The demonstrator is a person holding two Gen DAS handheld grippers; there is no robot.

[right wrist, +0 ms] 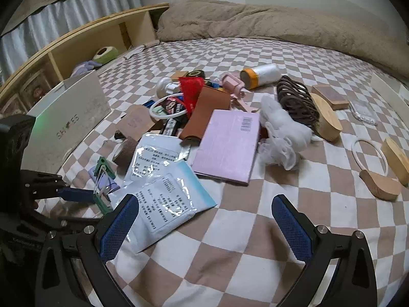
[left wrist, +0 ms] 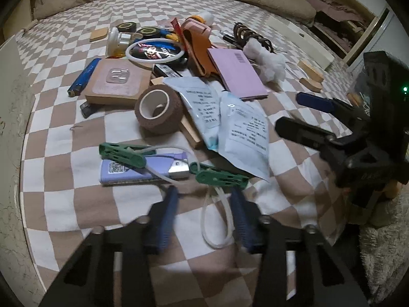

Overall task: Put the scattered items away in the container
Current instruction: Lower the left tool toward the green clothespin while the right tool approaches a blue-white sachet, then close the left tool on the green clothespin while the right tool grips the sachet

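Two grippers hover over the checked bed: the left gripper (left wrist: 204,199) half-closed around a white cord (left wrist: 217,220) without clearly pinching it, the right gripper (right wrist: 204,220) wide open, empty.

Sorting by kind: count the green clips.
2. One clip lies on the purple pack; the other sits right of it, by the pouch. More may hide in the pile.

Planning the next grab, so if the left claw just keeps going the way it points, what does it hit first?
Most likely the white cord looped between its fingers, then the green clip beyond; depth is hard to judge here.
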